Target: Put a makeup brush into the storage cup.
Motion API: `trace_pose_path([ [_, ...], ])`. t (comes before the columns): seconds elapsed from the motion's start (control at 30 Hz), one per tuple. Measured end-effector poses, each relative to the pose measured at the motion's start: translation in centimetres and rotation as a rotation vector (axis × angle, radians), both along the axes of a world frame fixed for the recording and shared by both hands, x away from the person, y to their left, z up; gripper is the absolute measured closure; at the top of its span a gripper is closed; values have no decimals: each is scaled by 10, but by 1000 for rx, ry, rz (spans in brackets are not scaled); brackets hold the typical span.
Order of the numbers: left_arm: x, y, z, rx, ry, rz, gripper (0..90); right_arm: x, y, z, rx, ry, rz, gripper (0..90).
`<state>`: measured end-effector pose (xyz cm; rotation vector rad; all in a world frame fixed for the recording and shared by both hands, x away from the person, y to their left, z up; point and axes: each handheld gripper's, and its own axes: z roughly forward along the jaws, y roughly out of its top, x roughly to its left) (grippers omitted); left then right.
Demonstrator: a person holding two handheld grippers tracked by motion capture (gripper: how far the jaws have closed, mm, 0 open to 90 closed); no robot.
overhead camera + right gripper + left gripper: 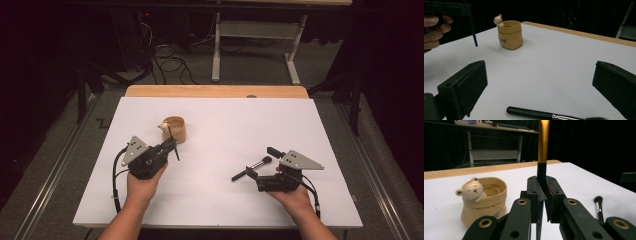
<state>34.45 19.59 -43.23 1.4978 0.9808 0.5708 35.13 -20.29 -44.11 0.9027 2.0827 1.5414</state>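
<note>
while left gripper is clamping the pencil, it's nearing bear pot; next needs upright drop-in. right gripper jaws apart over brush.

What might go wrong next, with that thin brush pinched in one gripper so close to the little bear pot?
The left gripper pinches the slim brush at one narrow spot, so it may swivel or slip. The bear pot looks light; a misaimed tip might knock it over. The right gripper stands open around the second brush on the table; a poor closing could roll it away.
</note>
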Motion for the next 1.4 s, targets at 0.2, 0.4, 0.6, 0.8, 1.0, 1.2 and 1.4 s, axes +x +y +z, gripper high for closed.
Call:
trace_pose_path([
  [0.2, 2, 10, 1, -14, 0, 30, 827, 0, 0, 0, -4, 1, 2, 6],
  [0.4, 3, 21, 1, -21, -3, 67, 827, 1, 0, -1, -3, 3, 0, 6],
  [0.6, 5, 27, -1, -35, 4, 88, 828, 1, 1, -2, -5, 14, 1, 7],
  [0.8, 6, 27, 1, -37, -3, 89, 828, 1, 1, -2, -11, 7, 7, 7],
  [1.0, 10, 27, 7, -56, -2, 90, 828, 2, 0, -2, -15, 9, 1, 7],
  [1.2, 20, 26, 17, -62, 2, 116, 828, 1, 0, -2, -10, 11, 0, 7],
  [1.4, 31, 20, 26, -52, -1, 121, 828, 1, 0, -2, -9, 12, 2, 7],
])
